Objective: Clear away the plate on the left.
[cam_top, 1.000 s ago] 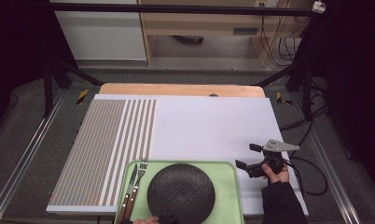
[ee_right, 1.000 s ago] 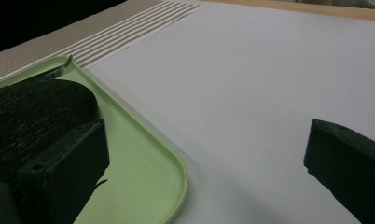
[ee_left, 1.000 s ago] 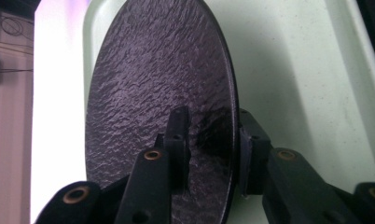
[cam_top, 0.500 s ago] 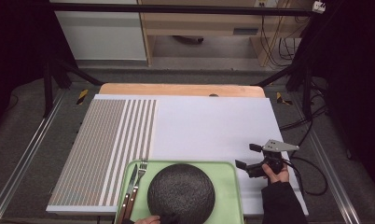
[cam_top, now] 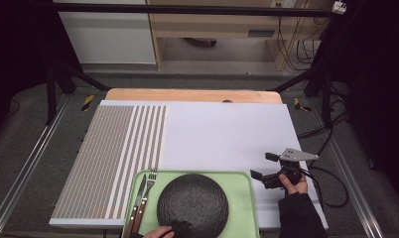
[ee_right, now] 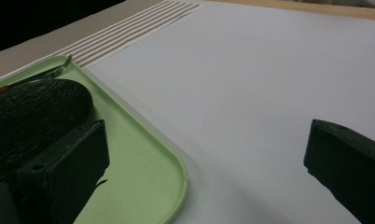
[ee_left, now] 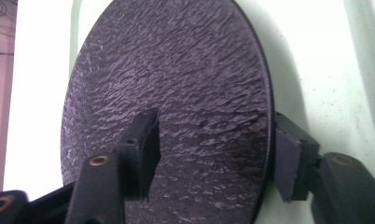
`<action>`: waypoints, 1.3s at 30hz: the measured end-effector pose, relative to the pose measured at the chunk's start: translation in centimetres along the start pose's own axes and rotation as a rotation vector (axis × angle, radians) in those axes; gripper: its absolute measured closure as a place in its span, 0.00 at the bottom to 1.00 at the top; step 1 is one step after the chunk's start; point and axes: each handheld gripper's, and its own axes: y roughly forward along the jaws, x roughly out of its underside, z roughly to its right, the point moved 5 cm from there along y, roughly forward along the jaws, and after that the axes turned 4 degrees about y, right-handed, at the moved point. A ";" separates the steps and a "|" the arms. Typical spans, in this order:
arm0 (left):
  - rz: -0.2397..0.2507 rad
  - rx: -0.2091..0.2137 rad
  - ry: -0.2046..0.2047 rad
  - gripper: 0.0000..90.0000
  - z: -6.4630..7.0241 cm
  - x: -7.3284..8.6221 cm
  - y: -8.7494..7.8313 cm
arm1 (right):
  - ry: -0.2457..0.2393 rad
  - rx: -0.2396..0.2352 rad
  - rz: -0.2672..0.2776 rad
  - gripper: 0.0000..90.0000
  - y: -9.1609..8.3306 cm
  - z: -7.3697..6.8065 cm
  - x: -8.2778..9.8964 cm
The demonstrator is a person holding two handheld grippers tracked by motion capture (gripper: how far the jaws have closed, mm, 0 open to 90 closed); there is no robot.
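Observation:
A round black textured plate (cam_top: 192, 203) lies on a pale green tray (cam_top: 239, 174) at the table's near edge. In the left gripper view the plate (ee_left: 176, 70) runs between the jaws of my left gripper (ee_left: 216, 126). One jaw stands over the plate's face and the other just outside its rim; they have just been opening. From above, my left gripper (cam_top: 180, 229) sits at the plate's near rim. My right gripper (cam_top: 263, 165) hovers open just right of the tray. Under it are the white sheet and the tray's corner (ee_right: 143, 154).
A fork (cam_top: 149, 183) and a knife (cam_top: 139, 191) lie along the tray's left side. A white sheet (cam_top: 222, 134) with a striped left part (cam_top: 118, 148) covers the table. A wooden edge (cam_top: 187, 95) shows at the back. Black stands and cables flank the table.

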 end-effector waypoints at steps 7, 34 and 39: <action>0.021 0.043 -0.131 0.35 -0.3 0.1 -0.3 | 0.003 0.001 -0.003 0.00 0.0 0.0 0.0; 0.202 0.079 -0.664 0.05 -5.8 6.2 -3.2 | -0.001 0.001 -0.004 0.00 0.1 0.0 0.1; 0.217 0.032 -0.763 0.04 -6.9 8.6 -3.5 | 0.002 0.000 -0.007 0.00 0.1 0.0 0.1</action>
